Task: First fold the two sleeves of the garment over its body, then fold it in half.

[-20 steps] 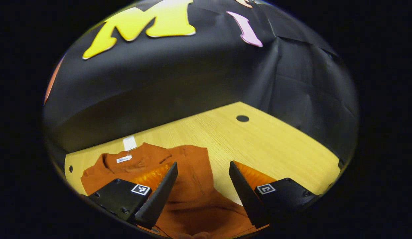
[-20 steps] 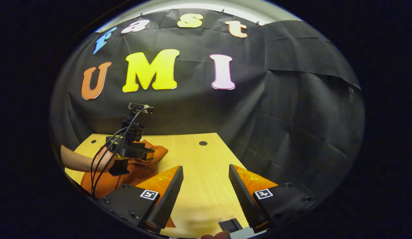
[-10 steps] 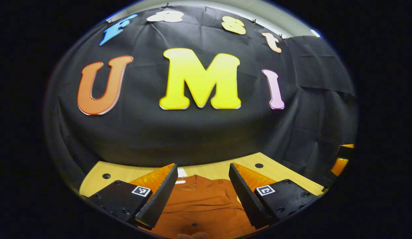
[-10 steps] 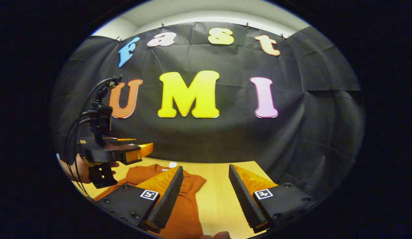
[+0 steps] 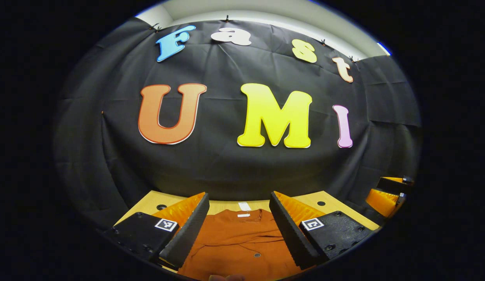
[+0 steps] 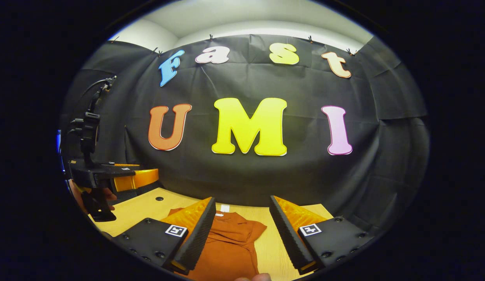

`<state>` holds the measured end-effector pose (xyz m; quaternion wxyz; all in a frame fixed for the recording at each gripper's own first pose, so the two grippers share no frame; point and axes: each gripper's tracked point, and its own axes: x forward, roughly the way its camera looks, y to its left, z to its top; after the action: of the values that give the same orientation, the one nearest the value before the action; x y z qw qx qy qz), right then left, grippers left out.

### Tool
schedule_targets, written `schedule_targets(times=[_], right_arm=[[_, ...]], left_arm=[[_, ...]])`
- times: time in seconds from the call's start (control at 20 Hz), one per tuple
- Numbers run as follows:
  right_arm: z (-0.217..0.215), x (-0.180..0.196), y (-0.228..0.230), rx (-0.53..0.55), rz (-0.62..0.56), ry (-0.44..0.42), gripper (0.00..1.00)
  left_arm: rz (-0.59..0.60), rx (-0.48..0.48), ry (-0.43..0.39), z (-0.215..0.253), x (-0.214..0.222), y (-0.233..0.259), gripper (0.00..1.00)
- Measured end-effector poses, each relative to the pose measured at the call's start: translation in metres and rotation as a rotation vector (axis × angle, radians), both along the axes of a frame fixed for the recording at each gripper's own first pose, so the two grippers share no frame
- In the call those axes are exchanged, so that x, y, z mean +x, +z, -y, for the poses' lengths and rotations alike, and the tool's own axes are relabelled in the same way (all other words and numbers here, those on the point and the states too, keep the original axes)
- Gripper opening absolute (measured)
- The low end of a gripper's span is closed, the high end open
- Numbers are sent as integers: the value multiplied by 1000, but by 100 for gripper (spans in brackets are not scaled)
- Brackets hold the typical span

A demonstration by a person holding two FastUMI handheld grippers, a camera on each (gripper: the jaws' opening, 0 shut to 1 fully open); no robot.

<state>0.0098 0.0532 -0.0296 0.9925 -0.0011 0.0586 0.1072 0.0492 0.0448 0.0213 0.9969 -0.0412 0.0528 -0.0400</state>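
In the left gripper view our left claw point(image 5: 239, 228) is spread wide and grips nothing, held above the near part of a rust-orange shirt point(image 5: 242, 242) that lies flat on the wooden table point(image 5: 223, 206). The collar with its white tag point(image 5: 244, 207) points away from us toward the booth wall, and a small dark button sits on the cloth near the bottom edge between the fingers. Far to the right in that view we see the right claw point(image 5: 387, 191) raised off the table.

In the right gripper view the left claw point(image 6: 135, 178) shows at the far left, lifted clear of the table point(image 6: 141, 207), with a hand behind its grip. The shirt point(image 6: 230, 246) lies left of centre under our own left finger, one short sleeve point(image 6: 257, 228) jutting out to the right onto bare wood. Our right claw point(image 6: 242, 234) is likewise spread and empty, up in the air.

We judge that the sleeve step is still in hand: the right-hand sleeve looks unfolded, while the other side is hidden by a finger, so we cannot tell its state. The next move calls for bringing a claw down to that sleeve's outer edge, pinching one layer only, and carrying it across the body so it lies flat before any halving fold.
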Motion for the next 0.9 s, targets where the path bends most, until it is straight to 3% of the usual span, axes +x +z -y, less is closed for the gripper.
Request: schedule_targets(times=[0.25, 0.5, 0.7, 0.9], right_arm=[[-11, -2, -2, -8, -15, 10, 88], [-15, -10, -21, -15, -82, 38, 89], [6, -20, -53, -16, -186, 38, 89], [29, -48, -121, -17, -363, 85, 89]], left_arm=[[-19, 1, 17, -24, -13, -7, 99], [-121, -22, -15, -30, -33, -40, 99], [-252, -45, -54, -43, -57, -87, 99], [-486, -40, -136, -59, -103, -170, 99]])
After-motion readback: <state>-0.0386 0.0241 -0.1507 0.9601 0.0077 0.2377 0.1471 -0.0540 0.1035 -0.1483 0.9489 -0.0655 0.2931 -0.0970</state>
